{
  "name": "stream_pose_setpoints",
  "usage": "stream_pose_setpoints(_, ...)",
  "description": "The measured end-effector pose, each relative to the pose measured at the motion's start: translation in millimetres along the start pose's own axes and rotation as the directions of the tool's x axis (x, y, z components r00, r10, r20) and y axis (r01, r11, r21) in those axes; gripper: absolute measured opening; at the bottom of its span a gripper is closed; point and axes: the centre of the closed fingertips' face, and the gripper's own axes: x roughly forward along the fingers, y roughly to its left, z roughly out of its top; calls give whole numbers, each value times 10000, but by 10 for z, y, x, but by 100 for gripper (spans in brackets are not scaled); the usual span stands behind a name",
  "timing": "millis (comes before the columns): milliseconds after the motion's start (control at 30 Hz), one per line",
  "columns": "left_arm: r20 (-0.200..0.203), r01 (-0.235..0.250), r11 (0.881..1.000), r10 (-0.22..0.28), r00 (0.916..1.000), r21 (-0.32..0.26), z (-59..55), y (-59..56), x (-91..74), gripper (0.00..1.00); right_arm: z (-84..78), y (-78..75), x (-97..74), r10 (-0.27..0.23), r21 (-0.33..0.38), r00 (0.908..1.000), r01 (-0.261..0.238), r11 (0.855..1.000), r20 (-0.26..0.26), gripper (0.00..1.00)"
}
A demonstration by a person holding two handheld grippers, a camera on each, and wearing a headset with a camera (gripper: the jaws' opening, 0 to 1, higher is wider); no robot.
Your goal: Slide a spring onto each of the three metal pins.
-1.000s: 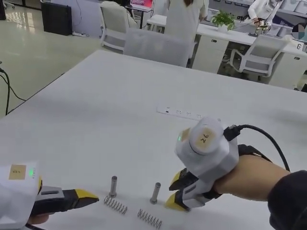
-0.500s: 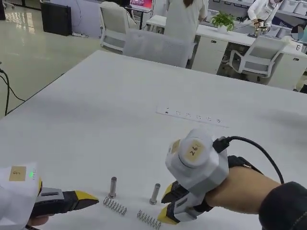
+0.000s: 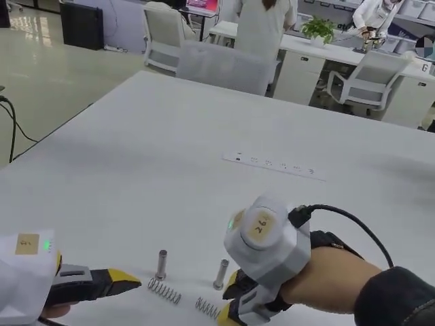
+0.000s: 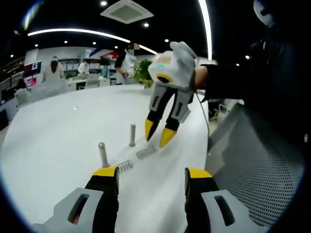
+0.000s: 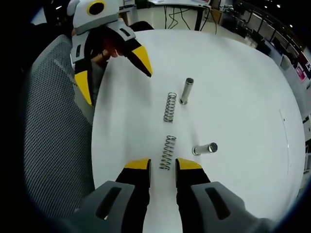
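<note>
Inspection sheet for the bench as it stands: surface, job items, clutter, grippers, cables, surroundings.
Surface: white table, bare apart from a flush socket strip.
Job's things: left pin and right pin upright; left spring and right spring lying flat, neither on a pin.
Clutter: nothing seen.
Grippers: left gripper open, low near the left spring; right gripper open, jaws straddling the right spring's end.
Cables: black cable off the right gripper; floor cable.
Surroundings: office chairs, plant, people.

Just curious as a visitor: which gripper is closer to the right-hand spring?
Right. The right gripper hovers, jaws open, at one end of the right-hand spring; the left gripper sits beyond the other spring.
</note>
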Motion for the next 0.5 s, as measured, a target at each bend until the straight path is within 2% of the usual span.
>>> stream_pose_setpoints(367, -7, -34, 10000, 34, 10000, -41, -6, 16, 2, 49, -96, -81, 132, -309, 426, 9989, 324, 9986, -366, 14)
stream_pose_setpoints(500, -15, -41, 10000, 41, 10000, -52, -8, 21, 2, 48, -113, -69, 162, -247, 513, 9988, 269, 9983, -429, 14)
